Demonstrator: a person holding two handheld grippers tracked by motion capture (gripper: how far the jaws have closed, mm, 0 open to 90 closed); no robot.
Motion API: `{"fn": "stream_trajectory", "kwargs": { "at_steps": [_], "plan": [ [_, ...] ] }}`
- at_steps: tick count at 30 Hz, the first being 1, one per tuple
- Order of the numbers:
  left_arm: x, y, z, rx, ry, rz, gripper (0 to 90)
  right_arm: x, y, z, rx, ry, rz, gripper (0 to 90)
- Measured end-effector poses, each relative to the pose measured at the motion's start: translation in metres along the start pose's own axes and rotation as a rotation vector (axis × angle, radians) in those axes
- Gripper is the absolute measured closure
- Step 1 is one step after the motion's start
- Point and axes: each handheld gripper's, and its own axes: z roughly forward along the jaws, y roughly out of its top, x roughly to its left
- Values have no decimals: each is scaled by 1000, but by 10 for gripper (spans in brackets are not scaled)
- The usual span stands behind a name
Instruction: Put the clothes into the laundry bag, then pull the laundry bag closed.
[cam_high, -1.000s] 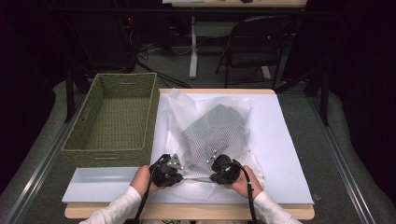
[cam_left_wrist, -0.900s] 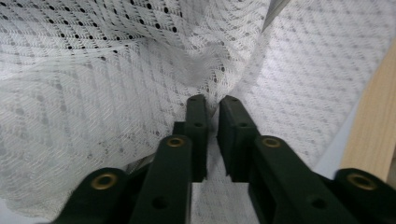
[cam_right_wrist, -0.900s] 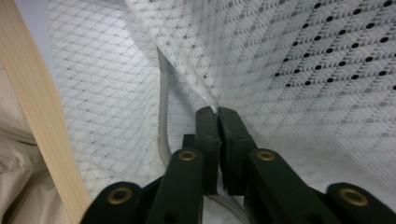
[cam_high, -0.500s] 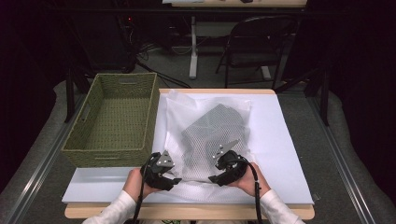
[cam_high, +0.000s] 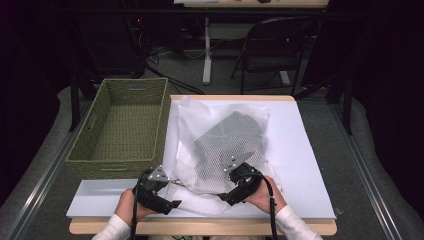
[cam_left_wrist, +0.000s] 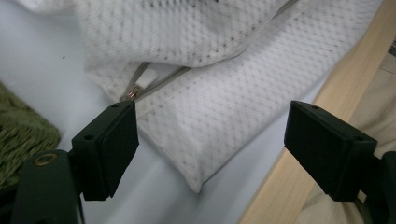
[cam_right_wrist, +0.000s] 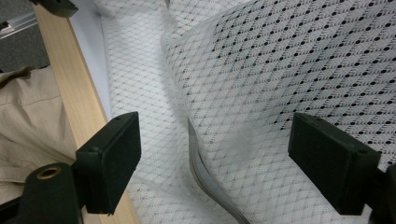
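Note:
A white mesh bag (cam_high: 190, 125) with a grey garment (cam_high: 230, 135) inside lies on the white table top (cam_high: 295, 150). My left gripper (cam_high: 169, 196) hovers at the bag's near left corner. Its jaws have just been opening and now stand wide apart over the bag corner (cam_left_wrist: 224, 107), touching nothing. The zipper pull (cam_left_wrist: 133, 93) lies just beyond the left jaw. My right gripper (cam_high: 231, 191) is above the bag's near edge. Its jaws have also just been opening and stand open (cam_right_wrist: 215, 158) over the mesh (cam_right_wrist: 280, 70) and its grey zipper strip (cam_right_wrist: 205, 177).
A green woven basket (cam_high: 115, 167) stands on the table's left side, close to the left gripper, with its corner (cam_left_wrist: 18, 135) in the left gripper view. The wooden table edge (cam_high: 200, 227) runs just below both hands. A folding chair (cam_high: 272, 45) stands beyond the table.
Both grippers have opened and let go of the bag's near edge. The left hand has drawn back toward the near left and risen; the right hand has lifted a little.

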Motion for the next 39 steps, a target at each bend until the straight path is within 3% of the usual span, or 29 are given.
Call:
{"fn": "stream_trajectory", "kwargs": {
  "at_steps": [8, 22, 25, 29, 31, 33, 37, 39],
  "plan": [
    [13, -4, 6, 19, 1, -73, 214, 6, 2, 4, 15, -1, -29, 188],
    [22, -4, 20, 65, 19, -104, 315, 12, 4, 7, 13, 3, -53, 217],
    [24, -3, 22, 54, 14, -113, 342, 13, 5, 8, 12, 4, -63, 223],
    [24, -1, 20, 19, 41, -114, 396, 14, 7, 10, 10, 8, -69, 229],
    [22, 2, 18, -17, 82, -106, 412, 15, 7, 10, 10, 9, -74, 232],
    [21, 5, 17, -39, 97, -112, 419, 16, 8, 11, 13, 12, -77, 235],
    [20, 10, 23, -40, 126, -94, 425, 18, 9, 13, 15, 20, -83, 238],
    [19, 12, 26, -39, 132, -105, 420, 19, 9, 13, 13, 26, -84, 239]
  ]
}}
